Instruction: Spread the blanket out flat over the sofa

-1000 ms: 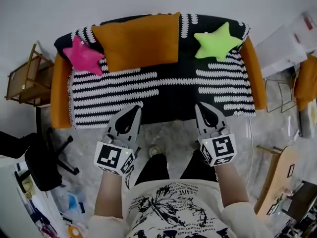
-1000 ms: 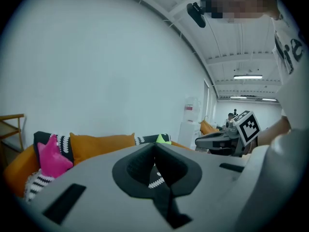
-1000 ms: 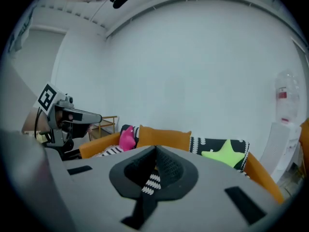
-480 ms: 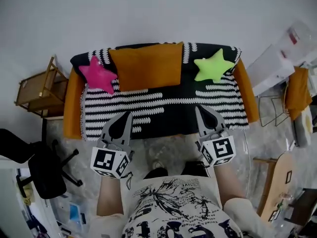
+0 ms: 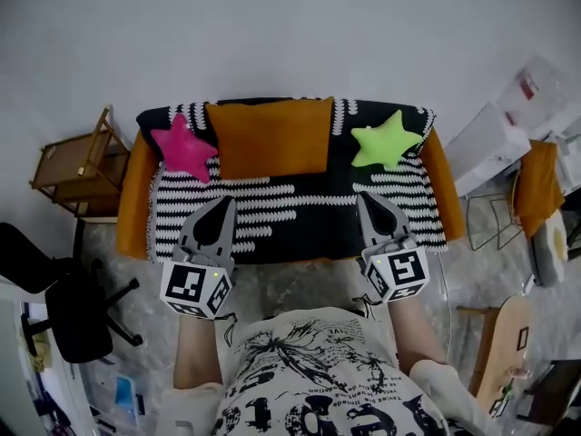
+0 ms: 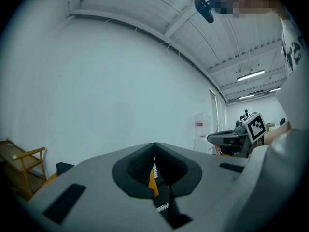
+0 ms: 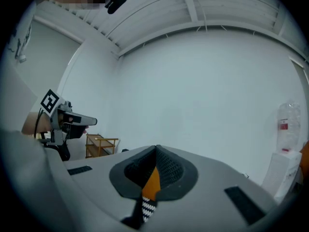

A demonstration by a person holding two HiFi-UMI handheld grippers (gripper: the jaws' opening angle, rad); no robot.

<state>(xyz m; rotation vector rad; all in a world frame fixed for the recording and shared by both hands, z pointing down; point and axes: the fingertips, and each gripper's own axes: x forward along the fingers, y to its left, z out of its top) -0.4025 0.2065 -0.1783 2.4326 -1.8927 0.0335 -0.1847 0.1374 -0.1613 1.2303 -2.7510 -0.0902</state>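
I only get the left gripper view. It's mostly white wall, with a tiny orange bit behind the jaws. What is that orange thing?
Observer: An orange sofa, under a black-and-white striped blanket.
Kid: Anything lying on top?
Observer: A pink star cushion, an orange pillow and a green star cushion, along the backrest.
Kid: Is the blanket flat?
Observer: The head view shows it smooth across seat and backrest.

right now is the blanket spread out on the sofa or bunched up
Spread. The striped blanket lies flat across the sofa seat and over its backrest, with an orange cushion, pink star and green star on top.
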